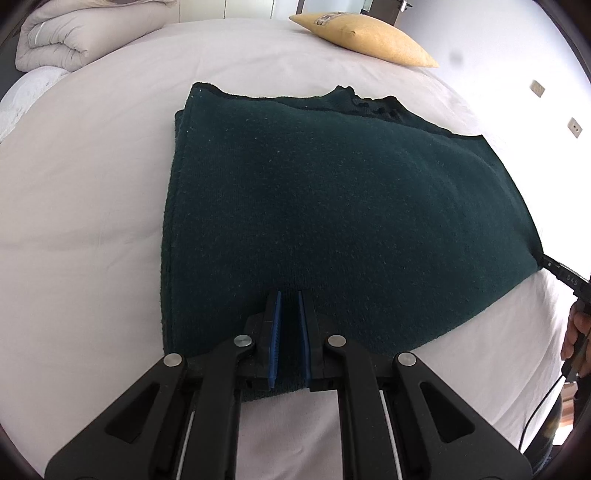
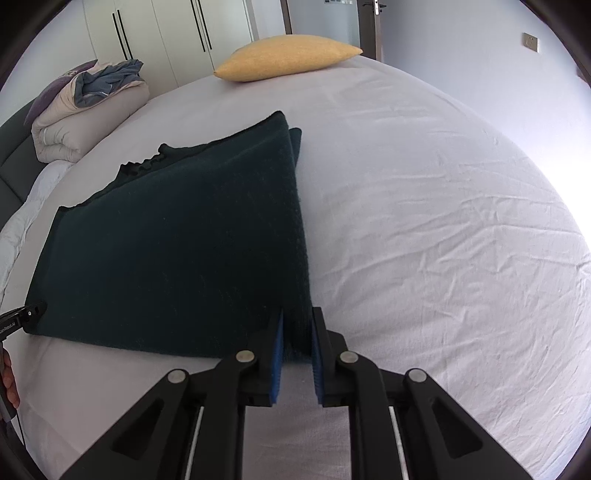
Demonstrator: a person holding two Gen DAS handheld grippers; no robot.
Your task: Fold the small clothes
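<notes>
A dark green knitted garment lies folded on the white bed sheet. My left gripper is shut on the garment's near edge, with the fabric pinched between the blue pads. My right gripper is shut on the garment's near right corner. The right gripper also shows at the right edge of the left wrist view, at the garment's corner. The left gripper shows at the left edge of the right wrist view.
A yellow pillow lies at the far side of the bed, and shows in the right wrist view. A folded beige duvet sits at the far left. White wardrobe doors stand behind the bed.
</notes>
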